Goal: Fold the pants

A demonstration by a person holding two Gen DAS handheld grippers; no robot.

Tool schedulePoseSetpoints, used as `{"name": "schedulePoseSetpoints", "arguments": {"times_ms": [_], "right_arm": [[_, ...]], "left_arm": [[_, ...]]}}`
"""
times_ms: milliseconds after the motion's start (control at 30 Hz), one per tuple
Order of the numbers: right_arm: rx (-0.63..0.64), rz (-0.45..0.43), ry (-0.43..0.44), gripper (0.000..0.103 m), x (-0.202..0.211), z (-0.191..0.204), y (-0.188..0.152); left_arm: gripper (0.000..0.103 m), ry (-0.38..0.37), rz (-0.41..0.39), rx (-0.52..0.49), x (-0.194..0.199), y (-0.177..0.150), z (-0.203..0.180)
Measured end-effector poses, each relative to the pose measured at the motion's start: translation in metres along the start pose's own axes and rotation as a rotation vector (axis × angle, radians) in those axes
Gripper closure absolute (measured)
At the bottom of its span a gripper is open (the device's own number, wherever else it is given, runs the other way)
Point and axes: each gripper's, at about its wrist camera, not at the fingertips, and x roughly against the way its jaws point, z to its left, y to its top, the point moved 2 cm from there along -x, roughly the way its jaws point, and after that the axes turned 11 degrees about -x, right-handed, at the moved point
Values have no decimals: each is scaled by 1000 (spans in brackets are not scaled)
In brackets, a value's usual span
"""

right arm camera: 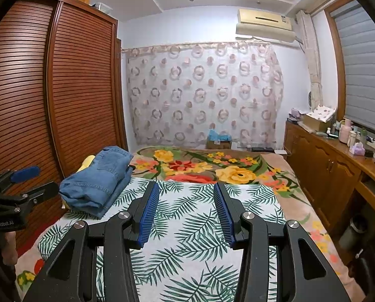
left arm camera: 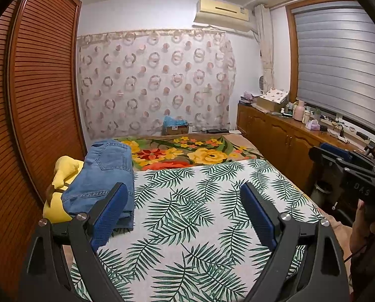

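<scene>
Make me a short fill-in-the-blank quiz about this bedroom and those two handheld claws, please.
1. The folded jeans lie at the ____ edge of the bed, nearest the wardrobe.
2. The leaf-print cloth has green leaves on a ____ ground.
3. Neither the left claw nor the right claw holds anything; both are ____.
4. The pads on each claw are coloured ____.

Missing words: left; white; open; blue
</scene>
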Motion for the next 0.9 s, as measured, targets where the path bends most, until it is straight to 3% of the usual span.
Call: {"name": "schedulePoseSetpoints", "arguments": {"times_ms": [900], "right_arm": [[2, -2, 8, 56, 0, -2, 2]], "left_arm": [[12, -2, -8, -4, 5, 4, 3]]}}
